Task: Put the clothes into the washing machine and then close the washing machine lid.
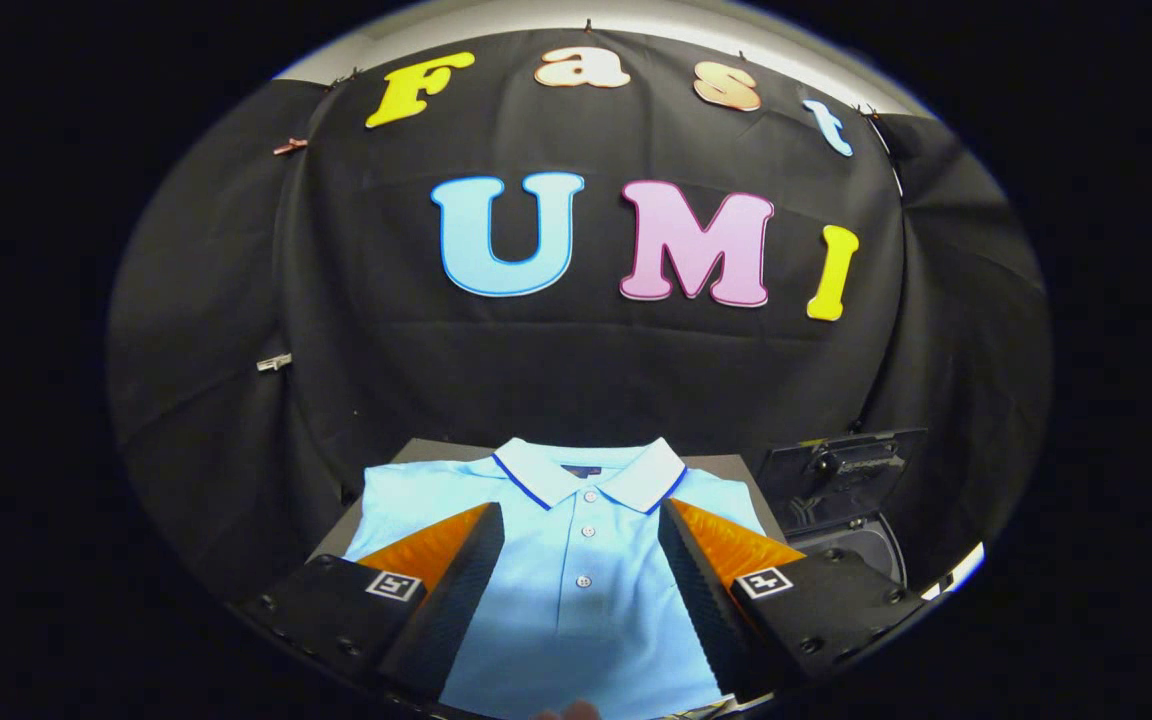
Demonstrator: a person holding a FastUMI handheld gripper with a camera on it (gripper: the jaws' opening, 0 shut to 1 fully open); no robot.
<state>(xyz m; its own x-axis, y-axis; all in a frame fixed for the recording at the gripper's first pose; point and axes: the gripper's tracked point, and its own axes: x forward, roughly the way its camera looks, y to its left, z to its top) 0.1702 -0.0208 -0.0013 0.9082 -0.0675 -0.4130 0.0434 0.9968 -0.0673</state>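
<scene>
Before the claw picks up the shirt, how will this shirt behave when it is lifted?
The shirt is thin knit cloth lying flat and neatly folded, so it will likely go floppy and unfold when lifted. It looks light for its size. The claw is open, with a finger on each side of the button placket; pinching one layer may leave the rest trailing on the table.

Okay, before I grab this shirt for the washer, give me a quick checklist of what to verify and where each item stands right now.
1. Gripper open: ok, the fingers stand wide apart.
2. Light blue polo shirt within reach: ok, it lies flat between the fingers, collar beyond them.
3. Fingers gripping fabric: not ok, nothing is pinched yet.
4. Washing machine lid open: ok, it stands raised beyond the right finger.
5. Washing machine opening free: cannot tell, only its dark rim shows.
6. Shirt on the dark table: ok, it lies there.
</scene>
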